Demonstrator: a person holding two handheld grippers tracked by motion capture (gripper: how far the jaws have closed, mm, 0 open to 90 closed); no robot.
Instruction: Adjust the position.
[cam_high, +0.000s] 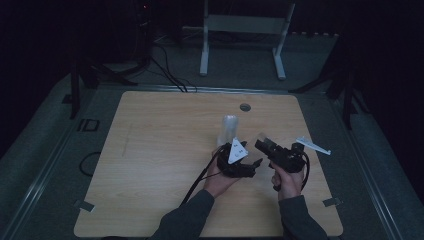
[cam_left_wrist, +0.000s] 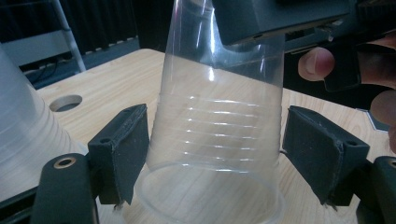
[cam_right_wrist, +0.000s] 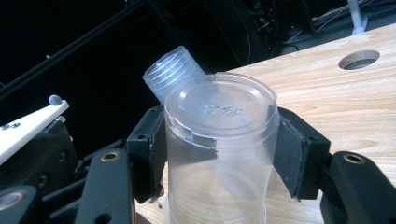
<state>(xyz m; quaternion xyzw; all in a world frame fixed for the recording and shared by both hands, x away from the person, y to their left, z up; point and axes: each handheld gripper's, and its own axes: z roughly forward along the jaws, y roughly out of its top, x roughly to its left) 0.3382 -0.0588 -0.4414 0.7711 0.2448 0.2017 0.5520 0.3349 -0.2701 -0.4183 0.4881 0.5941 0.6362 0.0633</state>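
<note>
Two hand-held grippers share one clear plastic cup above a light wooden table.

Nearest, at about five o'clock on the table in the high view, the right gripper pinches the upside-down, ribbed, see-through cup near its flat base, both black pads pressed against its wall in the right gripper view. Just at its nine o'clock, the left gripper, with a grey three-cornered plate on top, has its jaws spread around the cup's wide rim end; in the left gripper view one pad touches the wall while the other stands slightly off, so it brackets the cup without clamping. Farther off, toward twelve o'clock, stands a stack of similar clear cups, and beyond it a round hole near the table's far edge.
</note>
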